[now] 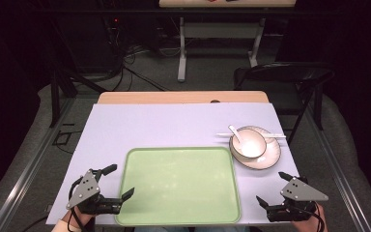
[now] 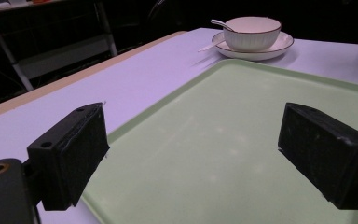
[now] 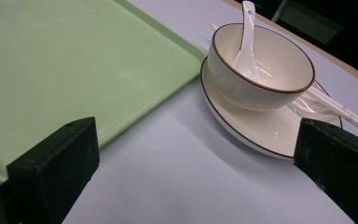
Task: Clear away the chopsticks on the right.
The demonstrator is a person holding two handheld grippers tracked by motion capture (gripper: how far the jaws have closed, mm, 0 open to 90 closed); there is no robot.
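A pale green tray [image 1: 178, 151] lies empty at the front middle of the lilac tabletop [image 1: 164, 125]. To its right a cream bowl [image 1: 248, 144] with a white spoon [image 1: 234, 132] in it stands on a plate [image 1: 272, 155], and white chopsticks [image 1: 276, 136] rest across the plate. My left gripper [image 1: 120, 181] is open over the tray's left edge. My right gripper [image 1: 271, 187] is open just off the tray's right side, in front of the plate. From the left gripper [image 2: 193, 140] I see the tray [image 2: 261, 93] and far bowl [image 2: 251, 33]. From the right gripper [image 3: 196, 158] I see the bowl [image 3: 242, 88], plate [image 3: 270, 133], spoon [image 3: 247, 42] and chopsticks [image 3: 340, 109].
A black folding chair [image 1: 290, 77] stands behind the table's far right corner. Farther back, the legs of another table [image 1: 181, 43] and cables lie on the floor. The table's wooden far edge [image 1: 183, 97] shows beyond the lilac cover.
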